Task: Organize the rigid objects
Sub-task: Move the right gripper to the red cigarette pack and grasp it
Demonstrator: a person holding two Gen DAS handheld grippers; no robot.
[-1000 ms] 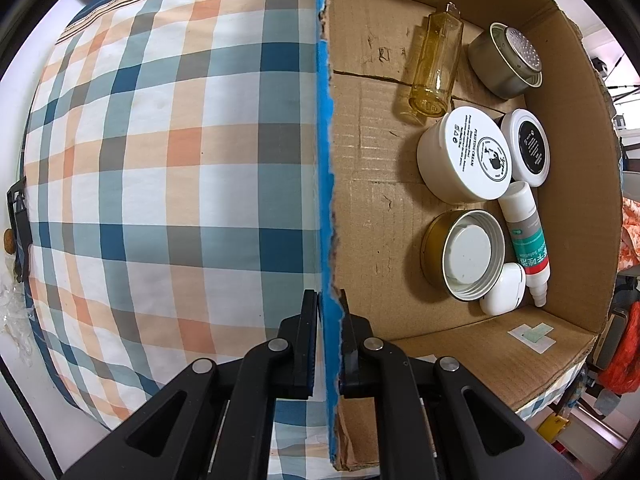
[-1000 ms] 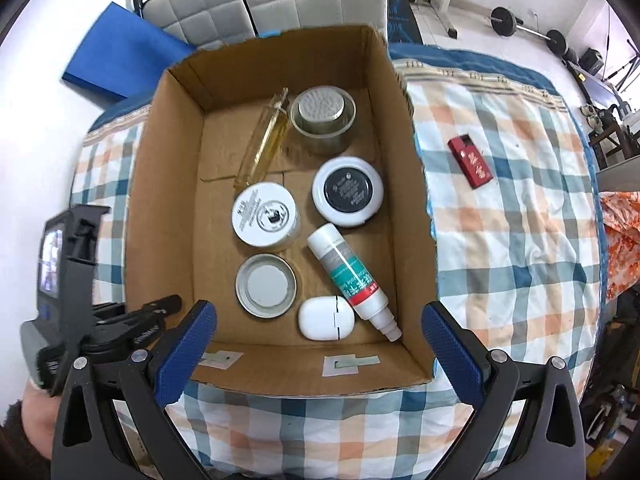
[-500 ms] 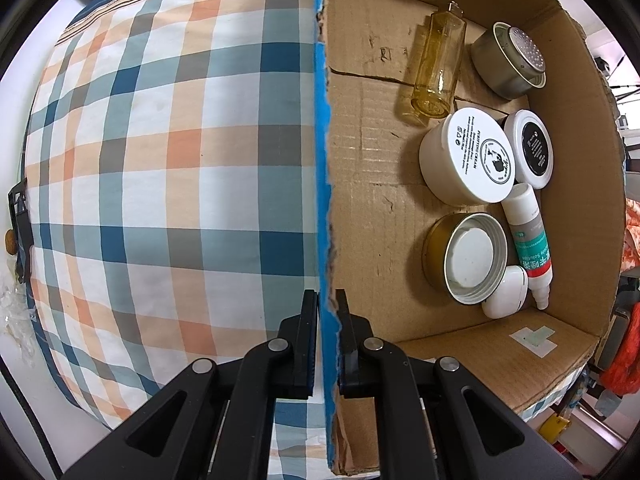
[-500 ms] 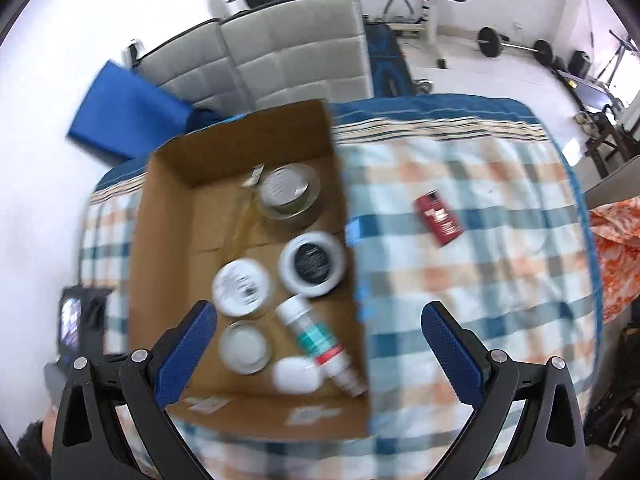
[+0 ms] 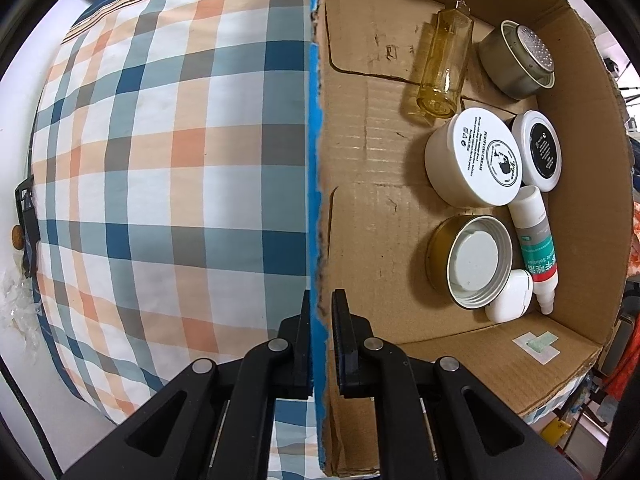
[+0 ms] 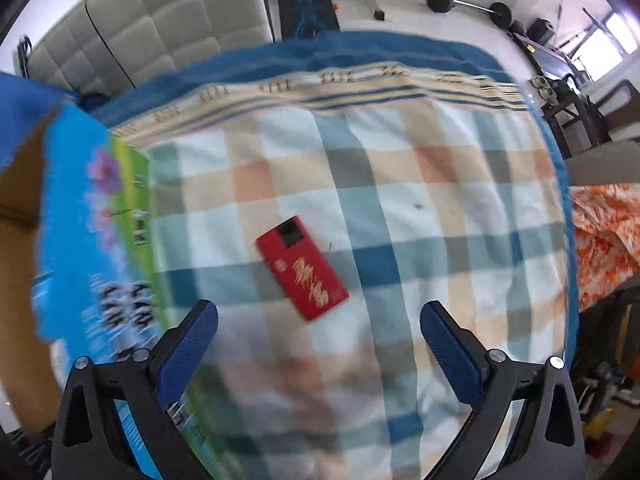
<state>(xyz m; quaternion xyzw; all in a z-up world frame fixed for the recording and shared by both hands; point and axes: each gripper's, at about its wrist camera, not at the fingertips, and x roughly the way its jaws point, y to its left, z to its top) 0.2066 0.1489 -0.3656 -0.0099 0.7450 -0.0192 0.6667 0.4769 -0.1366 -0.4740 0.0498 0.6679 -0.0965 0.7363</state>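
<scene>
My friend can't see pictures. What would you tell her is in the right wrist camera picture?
A flat red rectangular box with gold writing lies on a blue, orange and white checked cloth, ahead of the open right gripper with blue-padded fingers. A blurry cardboard box with a blue and green printed side stands at the left edge.

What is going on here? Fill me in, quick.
A person is sorting small items into a cardboard box on a checked cloth. The left tool is clamped on the box's side wall. The right tool is open above a red pack lying on the cloth outside the box. Jars and bottles already lie inside.
</scene>
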